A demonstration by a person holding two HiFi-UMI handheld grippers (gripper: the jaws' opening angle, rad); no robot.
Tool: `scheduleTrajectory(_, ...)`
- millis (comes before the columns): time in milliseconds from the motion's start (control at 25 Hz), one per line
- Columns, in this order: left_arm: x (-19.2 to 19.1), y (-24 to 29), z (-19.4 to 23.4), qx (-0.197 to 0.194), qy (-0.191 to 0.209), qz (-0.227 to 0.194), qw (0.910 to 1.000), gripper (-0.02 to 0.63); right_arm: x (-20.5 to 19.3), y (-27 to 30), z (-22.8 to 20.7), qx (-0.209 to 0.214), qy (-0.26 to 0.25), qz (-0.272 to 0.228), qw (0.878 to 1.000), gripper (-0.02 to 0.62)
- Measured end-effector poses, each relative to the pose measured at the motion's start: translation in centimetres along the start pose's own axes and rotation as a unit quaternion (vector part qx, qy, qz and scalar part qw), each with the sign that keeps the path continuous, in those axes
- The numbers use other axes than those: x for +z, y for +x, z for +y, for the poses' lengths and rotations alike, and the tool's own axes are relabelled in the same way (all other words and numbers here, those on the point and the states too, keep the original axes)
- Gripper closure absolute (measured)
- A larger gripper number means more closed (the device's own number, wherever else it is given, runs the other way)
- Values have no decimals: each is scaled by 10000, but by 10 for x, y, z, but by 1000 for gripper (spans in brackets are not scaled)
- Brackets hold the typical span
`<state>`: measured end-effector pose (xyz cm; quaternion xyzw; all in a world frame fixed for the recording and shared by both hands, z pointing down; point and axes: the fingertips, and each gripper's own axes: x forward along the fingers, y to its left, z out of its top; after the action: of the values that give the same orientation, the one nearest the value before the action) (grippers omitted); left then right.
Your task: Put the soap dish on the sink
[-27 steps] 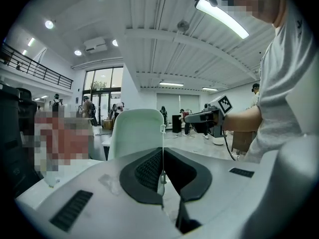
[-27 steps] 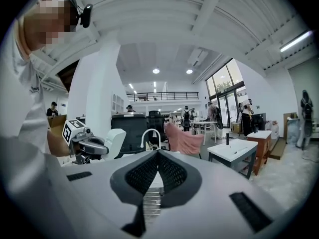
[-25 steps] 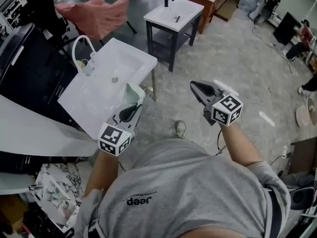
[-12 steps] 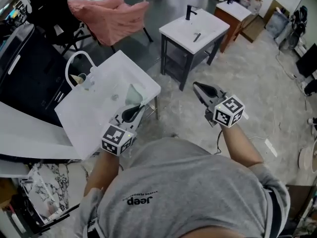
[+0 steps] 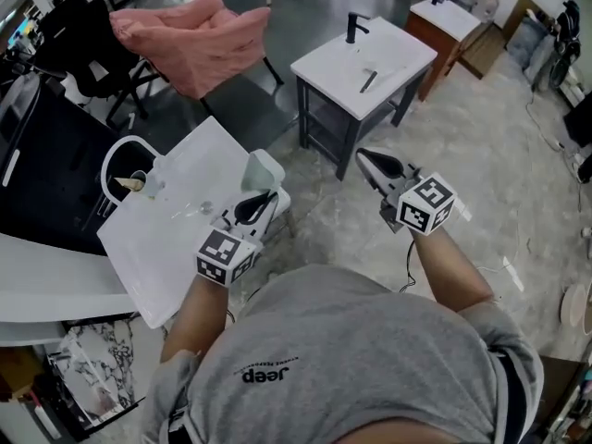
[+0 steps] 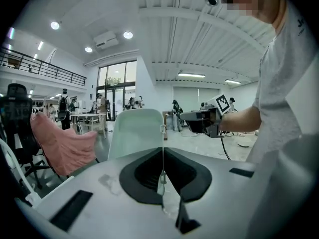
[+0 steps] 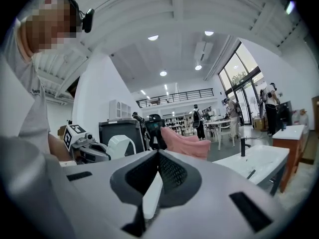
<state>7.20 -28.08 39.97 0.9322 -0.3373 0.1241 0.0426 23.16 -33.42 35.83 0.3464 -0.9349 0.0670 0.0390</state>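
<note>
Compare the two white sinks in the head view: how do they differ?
The near sink has a white looped faucet; the far sink has a straight black faucet. The left gripper holds the soap dish at the near sink's corner; no dish is near the far sink. Both are white and rectangular.
</note>
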Motion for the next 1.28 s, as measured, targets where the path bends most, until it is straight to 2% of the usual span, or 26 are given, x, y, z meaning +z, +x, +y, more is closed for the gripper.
scheduleTrajectory(400,-12,28,67,-545,0,129,9984,589,4,48,-15,-497,-107,199,9985,537)
scheduleTrajectory(600,-21,43,101,-497,109,436,9978,589,12,74,-31,-506,-170,288,9982,537)
scheduleTrajectory(840,-59,53,167,-127,261,998,9946,589,2,153,-45,-214,-239,340,9989,537)
scheduleTrajectory(1000,-109,55,211,199,422,1651,9852,589,-16,205,-44,66,-319,513,9982,537)
scheduleTrajectory(1280,-186,60,288,725,598,2650,9596,589,-47,280,-47,332,-362,722,9962,537)
